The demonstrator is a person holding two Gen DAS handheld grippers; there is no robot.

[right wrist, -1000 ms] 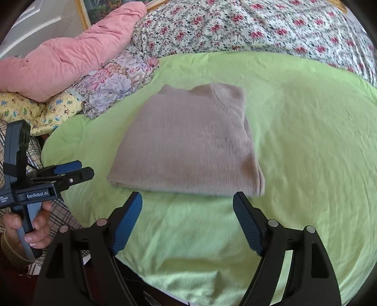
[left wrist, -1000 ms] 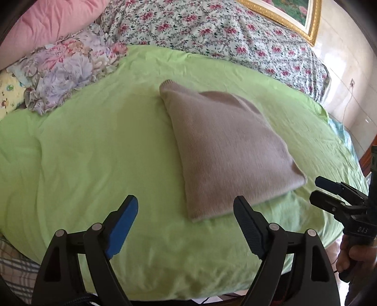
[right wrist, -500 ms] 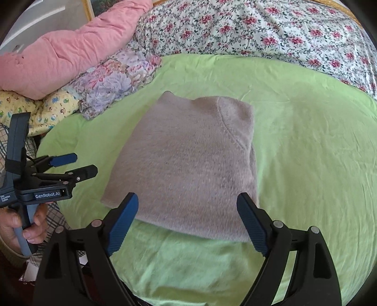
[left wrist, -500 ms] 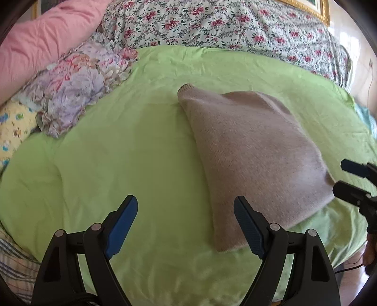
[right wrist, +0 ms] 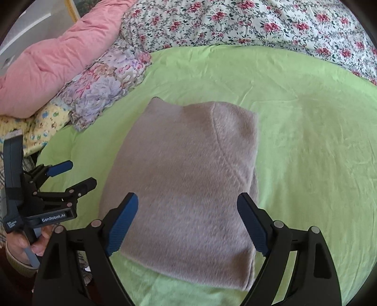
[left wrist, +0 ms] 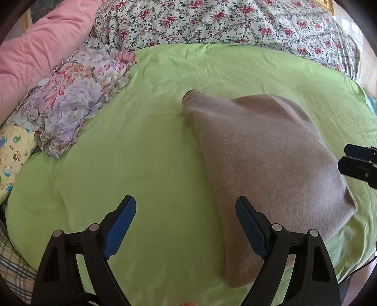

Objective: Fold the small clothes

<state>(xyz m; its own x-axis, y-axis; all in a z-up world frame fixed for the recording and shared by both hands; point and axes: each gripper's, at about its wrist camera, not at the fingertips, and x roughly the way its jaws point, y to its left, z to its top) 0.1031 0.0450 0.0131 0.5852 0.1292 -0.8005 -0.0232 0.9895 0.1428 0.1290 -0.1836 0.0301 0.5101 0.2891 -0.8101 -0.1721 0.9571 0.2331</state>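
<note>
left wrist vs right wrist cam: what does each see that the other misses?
Left wrist only: the left gripper open over bare green sheet, and the sweater's ribbed corner.

Right wrist only: the right gripper open over the sweater's near end, and the hand holding the left gripper's handle.

Both: folded beige sweater, pink quilt, floral pillow, flowered bedspread.

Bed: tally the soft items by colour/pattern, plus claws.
Beige folded sweater: 1
Green sheet: 1
Pink quilt: 1
Rose-print cover: 1
Purple floral pillow: 1
Yellow cartoon-print cloth: 1
Claws, left claw and right claw: 2
Total: 8
</note>
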